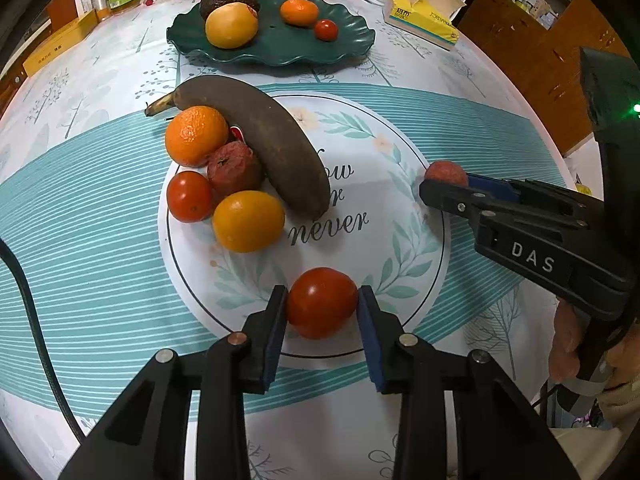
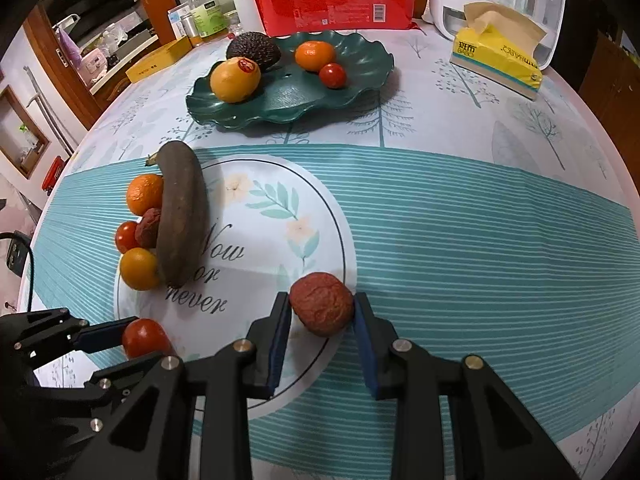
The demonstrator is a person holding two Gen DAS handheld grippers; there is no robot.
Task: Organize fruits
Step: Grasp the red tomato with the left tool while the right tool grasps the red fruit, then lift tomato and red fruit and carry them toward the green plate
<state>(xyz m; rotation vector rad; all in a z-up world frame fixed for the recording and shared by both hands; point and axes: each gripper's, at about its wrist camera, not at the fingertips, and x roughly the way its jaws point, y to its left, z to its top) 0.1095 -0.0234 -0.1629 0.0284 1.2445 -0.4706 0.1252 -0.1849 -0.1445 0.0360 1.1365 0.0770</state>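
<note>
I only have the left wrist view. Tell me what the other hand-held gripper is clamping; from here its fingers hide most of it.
Observer: The right hand-held gripper has a wrinkled, dark red fruit between its pads, at the edge of the printed circle on the tablecloth.
Operator: Give me the sticker on the yellow fruit in the dish.
Observer: The yellow fruit on the green dish has a red round sticker on top, facing the avocado.
Operator: Report how my left hand-held gripper looks from that side.
Observer: The left hand-held gripper shows side-on at the lower left, closed on its tomato.
</note>
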